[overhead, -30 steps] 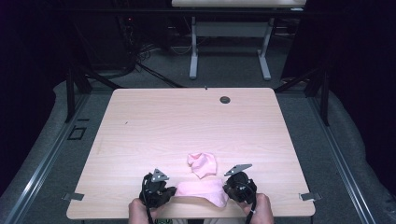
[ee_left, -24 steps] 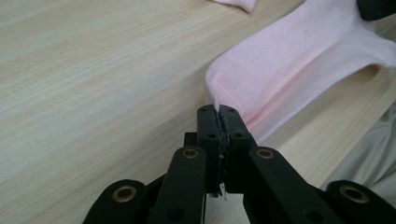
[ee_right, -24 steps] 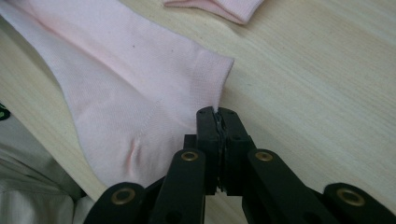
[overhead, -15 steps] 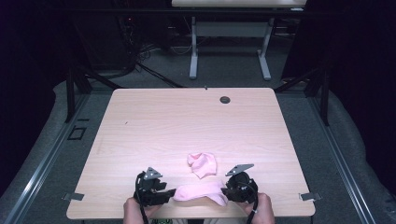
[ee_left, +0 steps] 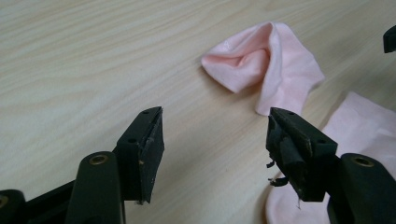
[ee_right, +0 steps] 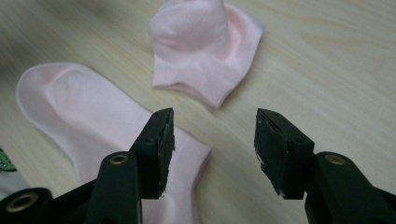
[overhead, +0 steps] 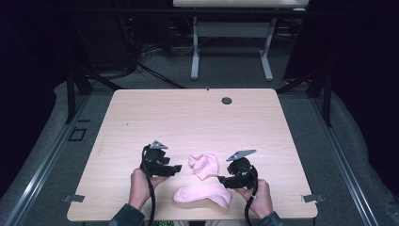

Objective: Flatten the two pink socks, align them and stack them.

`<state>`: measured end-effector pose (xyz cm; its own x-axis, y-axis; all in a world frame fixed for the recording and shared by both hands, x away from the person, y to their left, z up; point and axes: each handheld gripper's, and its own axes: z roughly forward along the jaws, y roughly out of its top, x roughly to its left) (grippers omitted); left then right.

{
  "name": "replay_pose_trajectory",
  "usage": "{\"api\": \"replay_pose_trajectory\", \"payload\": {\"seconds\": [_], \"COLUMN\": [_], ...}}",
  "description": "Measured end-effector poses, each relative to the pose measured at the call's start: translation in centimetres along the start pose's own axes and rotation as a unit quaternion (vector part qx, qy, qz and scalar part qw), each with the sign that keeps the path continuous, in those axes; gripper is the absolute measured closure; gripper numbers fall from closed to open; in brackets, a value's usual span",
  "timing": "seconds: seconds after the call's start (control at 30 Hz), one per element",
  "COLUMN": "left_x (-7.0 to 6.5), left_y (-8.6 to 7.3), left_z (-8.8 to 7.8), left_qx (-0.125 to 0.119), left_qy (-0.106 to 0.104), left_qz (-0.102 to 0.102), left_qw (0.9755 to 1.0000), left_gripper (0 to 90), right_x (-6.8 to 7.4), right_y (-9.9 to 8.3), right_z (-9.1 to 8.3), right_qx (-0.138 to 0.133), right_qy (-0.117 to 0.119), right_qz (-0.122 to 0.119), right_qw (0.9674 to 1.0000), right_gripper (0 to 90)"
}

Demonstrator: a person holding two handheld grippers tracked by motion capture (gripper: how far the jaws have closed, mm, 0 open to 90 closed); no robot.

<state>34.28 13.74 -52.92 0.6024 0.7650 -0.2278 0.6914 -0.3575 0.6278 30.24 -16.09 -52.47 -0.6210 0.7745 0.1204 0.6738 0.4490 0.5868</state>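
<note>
Two pink socks lie near the table's front edge. One lies flat (overhead: 203, 194), the other is crumpled (overhead: 203, 165) just behind it. My left gripper (overhead: 178, 168) is to the left of the crumpled sock, pointing right; my right gripper (overhead: 220, 179) is at the flat sock's right end, pointing left. Both pairs of jaws have just been opening and nothing is pressed between them. From the left gripper (ee_left: 215, 149), the crumpled sock (ee_left: 275, 65) lies ahead and the flat sock (ee_left: 364, 126) to the right. The right gripper (ee_right: 215, 149) hovers above the flat sock's cuff (ee_right: 84, 112), with the crumpled sock (ee_right: 205, 46) beyond.
The wooden table (overhead: 188, 122) has a dark round grommet (overhead: 227, 100) near its far edge. Metal brackets (overhead: 310, 198) sit at the front corners. Another table's legs (overhead: 195, 47) stand on the floor behind. A person's hands hold both grippers at the front edge.
Both grippers went from shut to open and let go of the flat sock. The left one moved away from the front edge, up the table; the right shifted slightly.
</note>
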Motion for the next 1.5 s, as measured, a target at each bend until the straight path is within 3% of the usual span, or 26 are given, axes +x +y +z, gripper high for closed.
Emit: {"api": "replay_pose_trajectory", "payload": {"seconds": [0.2,0.47,0.63,0.93,1.0,1.03,1.2,1.23,1.37,1.5], "left_x": [0.4,0.2,-0.6,-1.5,-1.6,-1.6,-1.5,-1.5,-1.1,-1.0], "left_y": [1.8,3.0,3.7,3.8,3.8,3.8,3.8,3.8,3.7,3.7], "left_z": [2.5,5.3,6.1,7.5,7.5,7.6,7.8,7.9,8.0,7.3], "left_qx": [0.028,0.052,0.060,0.090,0.088,0.088,0.082,0.080,0.069,0.051], "left_qy": [-0.005,-0.020,-0.020,-0.009,-0.002,-0.003,0.002,0.003,-0.001,-0.005], "left_qz": [0.006,0.011,0.026,0.039,0.040,0.040,0.045,0.044,0.035,0.029], "left_qw": [0.9996,0.9984,0.9976,0.9951,0.9954,0.9953,0.9956,0.9958,0.9970,0.9983], "left_gripper": [36.6,34.9,37.4,58.2,62.9,67.6,77.5,83.9,88.8,84.9], "right_x": [-0.4,-0.7,-0.9,-0.7,-0.6,-0.7,-0.7,-0.7,-0.7,-0.7], "right_y": [1.3,2.6,3.0,2.7,2.6,2.6,2.5,2.5,2.5,2.5], "right_z": [0.8,3.7,5.0,6.1,6.1,5.9,6.1,6.0,6.0,6.0], "right_qx": [0.005,0.030,0.043,0.051,0.044,0.054,0.044,0.046,0.046,0.045], "right_qy": [0.000,0.004,-0.007,-0.010,-0.010,-0.007,0.006,0.006,0.008,0.012], "right_qz": [0.001,0.011,0.007,0.015,0.017,0.010,0.015,0.013,0.011,0.010], "right_qw": [1.0000,0.9995,0.9990,0.9985,0.9988,0.9984,0.9989,0.9989,0.9988,0.9989], "right_gripper": [45.0,37.4,43.0,64.8,70.0,74.9,82.2,83.5,84.0,84.0]}}
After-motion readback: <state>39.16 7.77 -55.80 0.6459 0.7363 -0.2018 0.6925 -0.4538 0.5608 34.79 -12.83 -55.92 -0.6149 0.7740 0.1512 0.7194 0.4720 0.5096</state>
